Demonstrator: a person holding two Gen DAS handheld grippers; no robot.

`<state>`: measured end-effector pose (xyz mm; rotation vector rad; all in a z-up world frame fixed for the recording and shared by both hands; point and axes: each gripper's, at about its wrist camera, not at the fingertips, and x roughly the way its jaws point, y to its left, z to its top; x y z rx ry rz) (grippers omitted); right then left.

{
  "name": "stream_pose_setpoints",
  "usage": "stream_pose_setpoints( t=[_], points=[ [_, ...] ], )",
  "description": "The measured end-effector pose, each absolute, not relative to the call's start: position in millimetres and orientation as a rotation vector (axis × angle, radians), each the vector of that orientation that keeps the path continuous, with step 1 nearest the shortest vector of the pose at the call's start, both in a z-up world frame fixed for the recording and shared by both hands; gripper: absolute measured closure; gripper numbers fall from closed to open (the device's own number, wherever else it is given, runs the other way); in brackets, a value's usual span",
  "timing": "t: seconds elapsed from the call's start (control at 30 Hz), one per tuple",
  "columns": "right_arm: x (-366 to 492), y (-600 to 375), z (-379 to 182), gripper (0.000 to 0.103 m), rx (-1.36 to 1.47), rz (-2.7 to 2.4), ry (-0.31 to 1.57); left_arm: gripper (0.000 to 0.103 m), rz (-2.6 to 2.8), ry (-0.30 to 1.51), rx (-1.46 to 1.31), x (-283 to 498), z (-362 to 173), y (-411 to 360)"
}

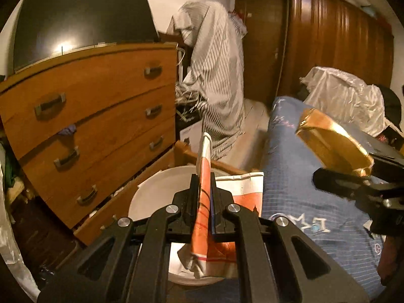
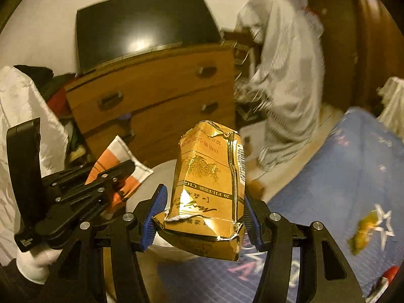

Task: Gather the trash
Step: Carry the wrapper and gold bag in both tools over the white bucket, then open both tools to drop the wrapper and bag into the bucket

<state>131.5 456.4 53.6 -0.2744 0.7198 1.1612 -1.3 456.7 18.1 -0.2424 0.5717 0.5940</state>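
Observation:
My left gripper (image 1: 204, 184) is shut on a flat orange-and-white paper packet (image 1: 203, 197), held edge-on above a white bucket (image 1: 151, 189) beside the bed. In the right wrist view that packet (image 2: 118, 156) and the left gripper (image 2: 126, 166) show at the left, over the bucket (image 2: 151, 181). My right gripper (image 2: 202, 217) is shut on a crumpled gold cigarette carton (image 2: 209, 176), its blue pads (image 2: 157, 202) pressing both sides. The left wrist view shows this carton (image 1: 333, 144) and the right gripper (image 1: 353, 174) at the right, above the bed.
A wooden chest of drawers (image 1: 88, 116) with a dark screen (image 1: 75, 20) on top stands behind the bucket. A striped cloth (image 1: 217, 75) hangs over something beside it. The bed has a blue cover (image 1: 315, 202). A small gold scrap (image 2: 363, 229) lies on that cover (image 2: 315, 176).

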Motion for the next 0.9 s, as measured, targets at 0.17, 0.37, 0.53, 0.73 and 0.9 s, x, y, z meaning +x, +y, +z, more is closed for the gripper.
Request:
stream_pose_setpoints(
  t=[0.17, 0.37, 0.53, 0.73, 0.9],
  points=[
    [143.8, 506.2, 32.0, 0.044, -0.323, 1.177, 0.845, 0.097, 0.588, 0.667, -0.282, 6.1, -0.7, 491.1],
    [162.8, 533.9, 17.4, 0.044, -0.313, 1.181, 0.934, 0.097, 0.581, 0.706, -0.313, 9.9, -13.9, 513.7],
    [167.9, 531.8, 7.2, 0.044, -0.321, 1.187, 0.954, 0.097, 0.578, 0.705, -0.329, 10.8, -19.9, 521.6],
    [172.2, 533.2, -2.8, 0.043, -0.322, 1.191, 0.963, 0.097, 0.574, 0.706, -0.336, 12.5, -22.2, 525.8],
    [171.6, 536.9, -3.4, 0.042, -0.323, 1.194, 0.957, 0.096, 0.576, 0.703, -0.331, 12.4, -22.9, 526.9]
  ],
)
